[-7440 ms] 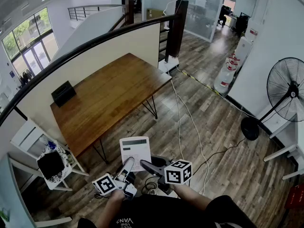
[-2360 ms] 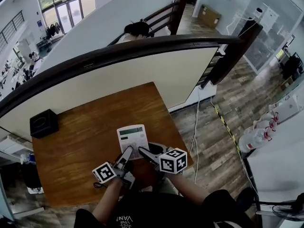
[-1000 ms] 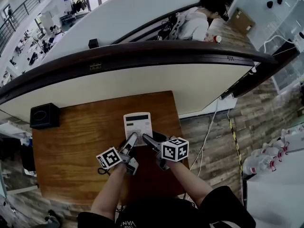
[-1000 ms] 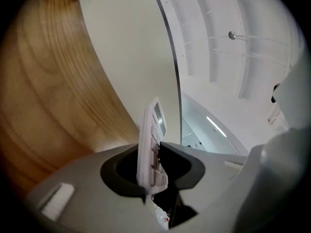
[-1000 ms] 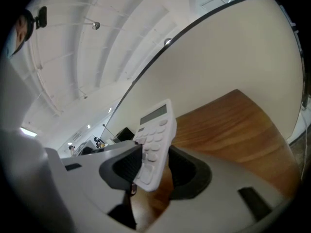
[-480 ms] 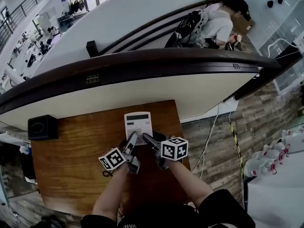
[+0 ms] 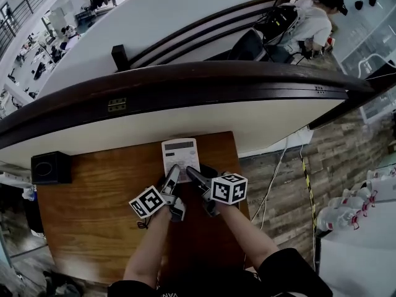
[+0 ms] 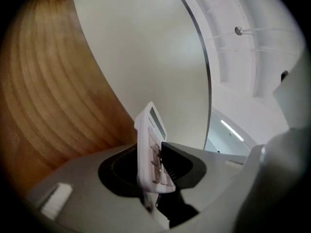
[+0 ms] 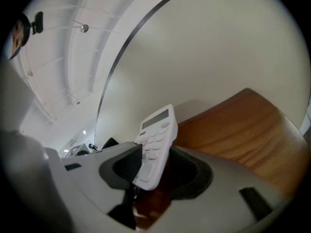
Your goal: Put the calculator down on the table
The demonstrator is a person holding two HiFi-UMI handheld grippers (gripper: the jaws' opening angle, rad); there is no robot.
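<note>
A white calculator (image 7: 180, 153) hovers low over the brown wooden table (image 7: 93, 203), close to its far edge by the white wall. My left gripper (image 7: 174, 169) and right gripper (image 7: 190, 172) each grip its near edge, side by side. In the left gripper view the calculator (image 8: 150, 149) stands on edge between the jaws, keys against the right pad, with the table (image 8: 43, 106) on the left. In the right gripper view the calculator (image 9: 156, 140) leans between the jaws, its key face on the left pad and the table (image 9: 243, 125) beyond.
A black box (image 7: 51, 167) sits at the table's far left corner. A white wall panel (image 7: 185, 119) under a dark handrail (image 7: 185, 79) bounds the table's far side. The table's right edge (image 7: 242, 184) drops to a wood floor with a cable (image 7: 278, 166).
Both grippers have carried the calculator forward and a little lower, closer to the table's far edge and the white wall. Both still hold it.
</note>
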